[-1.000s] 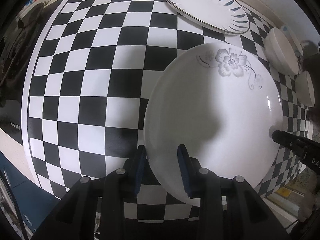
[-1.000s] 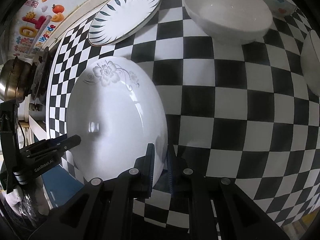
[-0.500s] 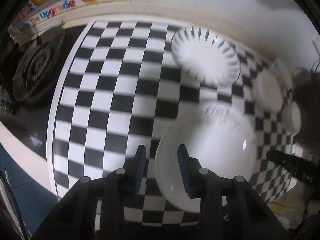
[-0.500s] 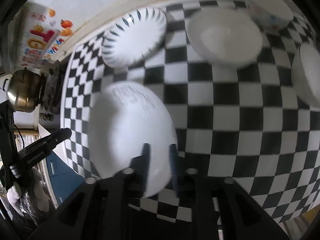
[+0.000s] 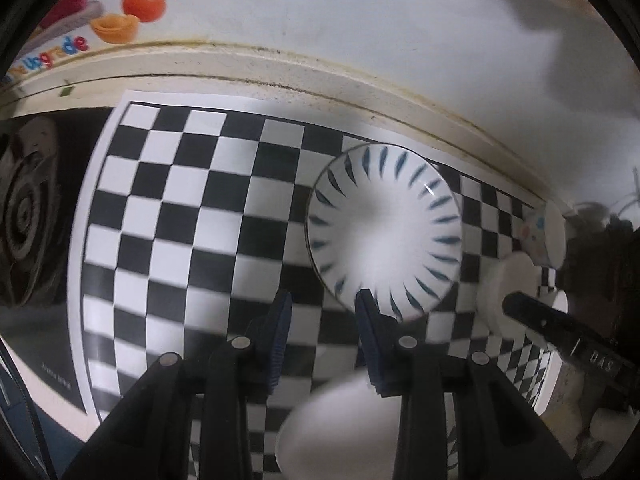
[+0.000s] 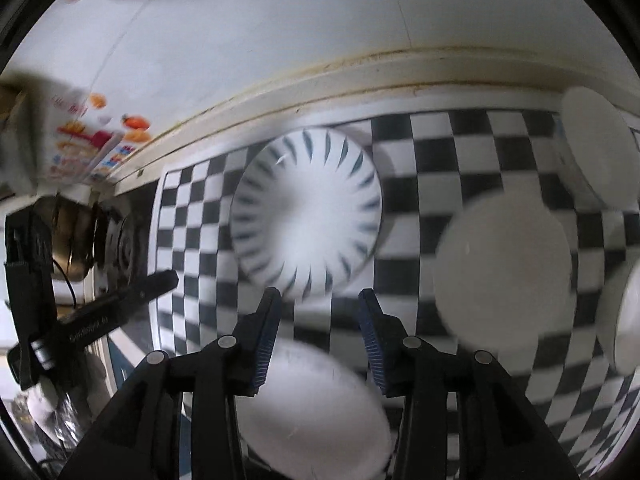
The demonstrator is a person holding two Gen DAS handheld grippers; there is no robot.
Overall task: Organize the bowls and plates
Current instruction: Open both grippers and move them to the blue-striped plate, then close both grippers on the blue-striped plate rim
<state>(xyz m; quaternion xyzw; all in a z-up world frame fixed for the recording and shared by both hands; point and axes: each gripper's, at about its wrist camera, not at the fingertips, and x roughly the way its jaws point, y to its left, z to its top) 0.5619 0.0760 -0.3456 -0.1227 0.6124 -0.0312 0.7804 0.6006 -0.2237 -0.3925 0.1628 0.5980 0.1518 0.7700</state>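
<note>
A white plate lies on the checkered mat, low in the left wrist view and blurred; it also shows in the right wrist view under the fingers. A plate with blue leaf marks lies farther back, also in the right wrist view. My left gripper is open and empty above the mat, in front of the blue-marked plate. My right gripper is open and empty above the white plate's far edge. White bowls stand to the right.
The checkered mat covers the counter up to a wall ledge. A stove burner lies at the left. A patterned bowl and another white bowl stand at the far right. A metal pot sits by the stove.
Both grippers have let go of the white plate, opened and lifted back. The plate now lies on the mat below them, and the view has tilted up toward the wall.
</note>
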